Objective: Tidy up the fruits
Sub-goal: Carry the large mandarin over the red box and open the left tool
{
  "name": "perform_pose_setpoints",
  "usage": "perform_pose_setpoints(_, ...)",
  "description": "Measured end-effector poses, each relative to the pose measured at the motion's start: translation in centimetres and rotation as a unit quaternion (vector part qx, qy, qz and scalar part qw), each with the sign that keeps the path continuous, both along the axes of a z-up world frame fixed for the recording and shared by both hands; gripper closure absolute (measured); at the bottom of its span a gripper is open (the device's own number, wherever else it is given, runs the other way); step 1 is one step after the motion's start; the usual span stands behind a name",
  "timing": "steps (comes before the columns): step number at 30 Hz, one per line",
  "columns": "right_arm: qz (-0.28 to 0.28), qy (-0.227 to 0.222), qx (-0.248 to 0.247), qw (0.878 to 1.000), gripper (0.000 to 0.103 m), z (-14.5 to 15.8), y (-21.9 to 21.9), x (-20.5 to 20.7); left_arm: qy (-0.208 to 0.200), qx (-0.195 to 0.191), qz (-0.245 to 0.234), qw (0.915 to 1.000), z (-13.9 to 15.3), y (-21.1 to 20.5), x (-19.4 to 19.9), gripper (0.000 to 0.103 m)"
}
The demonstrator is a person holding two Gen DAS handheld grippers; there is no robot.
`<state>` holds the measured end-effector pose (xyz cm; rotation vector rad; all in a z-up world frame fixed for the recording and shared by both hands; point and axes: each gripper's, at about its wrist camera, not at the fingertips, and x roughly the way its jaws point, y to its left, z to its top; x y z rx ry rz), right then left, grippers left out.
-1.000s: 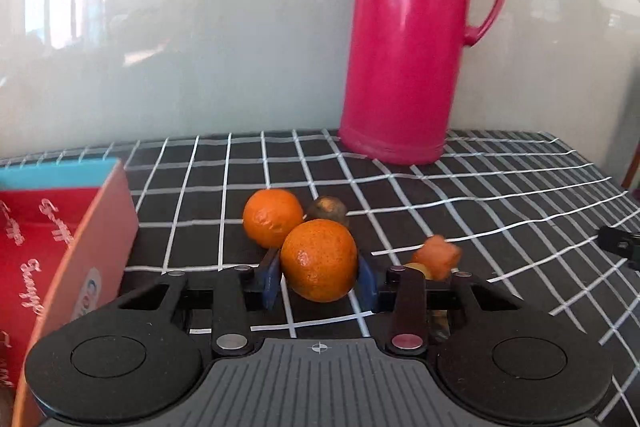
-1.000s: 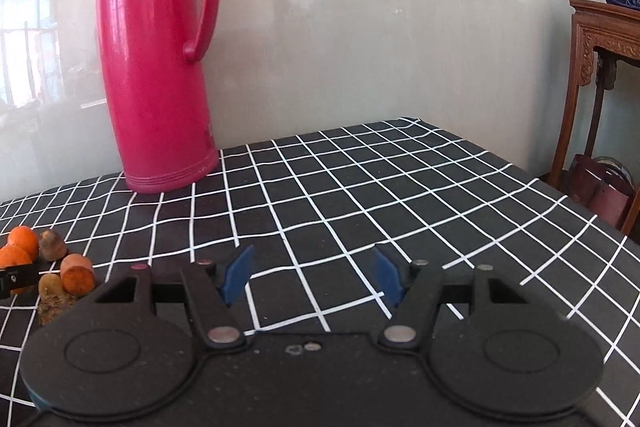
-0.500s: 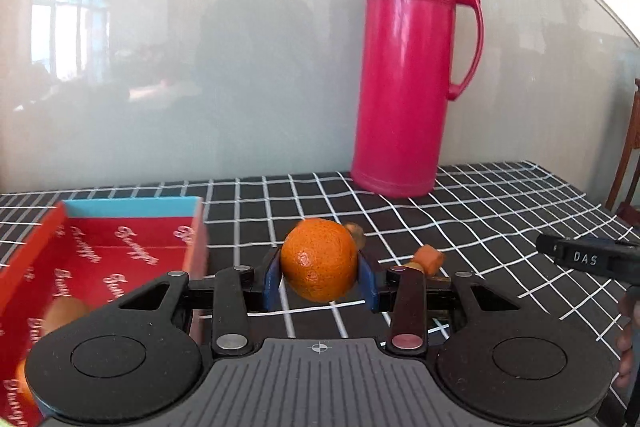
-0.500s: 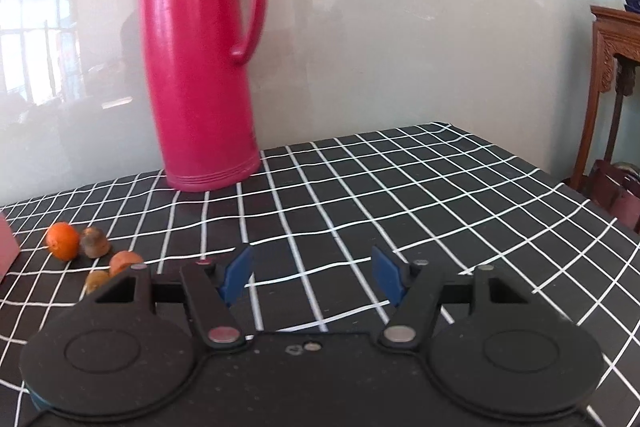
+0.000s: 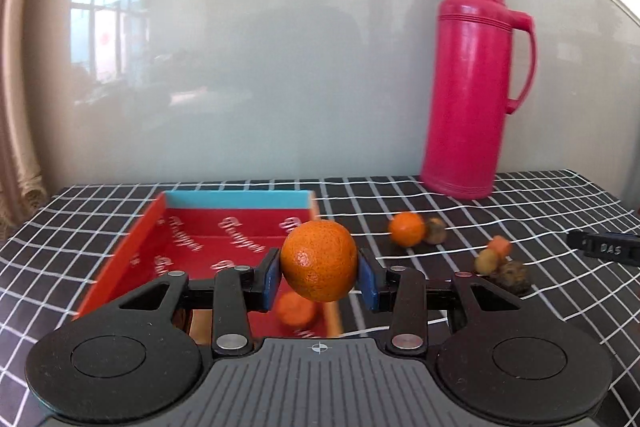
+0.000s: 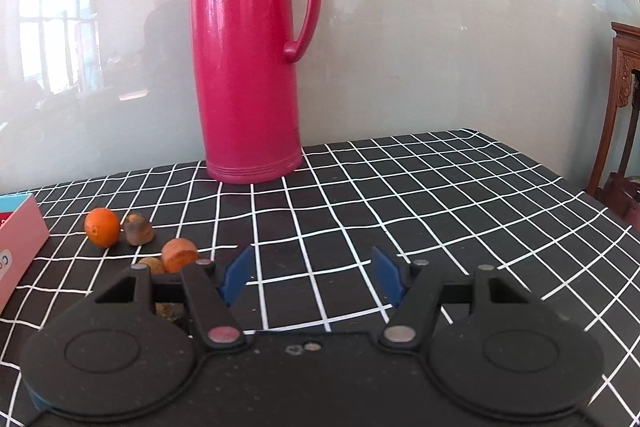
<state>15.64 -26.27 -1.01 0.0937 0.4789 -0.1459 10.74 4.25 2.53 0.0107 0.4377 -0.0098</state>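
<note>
Left tongs (image 5: 319, 277) pinch a round orange (image 5: 319, 259) (stem end seemingly facing the camera); right tongs (image 6: 312, 275) spread, empty.

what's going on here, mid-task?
Fruit sorting, one piece in transit. The left tongs are shut on an orange, held in the air at the near right corner of the red box, which already holds at least one orange fruit. The right tongs are open with nothing between them, over the checked tablecloth. A small orange and a few smaller pieces sit loose on the cloth near the pink thermos.
</note>
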Motion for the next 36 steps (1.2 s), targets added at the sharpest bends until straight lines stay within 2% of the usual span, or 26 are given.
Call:
perform_pose_setpoints(7, 0.013, -0.006, 0.002, 1.000, 0.038, 0.4, 1.7, -0.4, 0.016, 0.001, 0.015, 0.9998, -1.0, 1.6, -0.6, 0.062)
perform_pose_setpoints(24, 0.023, -0.019, 0.013, 0.999, 0.038, 1.1, 2.5, -0.7, 0.033, 0.029, 0.005, 0.9990, -2.5, 0.5, -3.5, 0.062)
perform_pose_setpoints(36, 0.021, -0.022, 0.015, 0.999, 0.038, 1.2, 2.6, -1.0, 0.023, 0.036, 0.010, 0.9990, -2.3, 0.5, -4.5, 0.062)
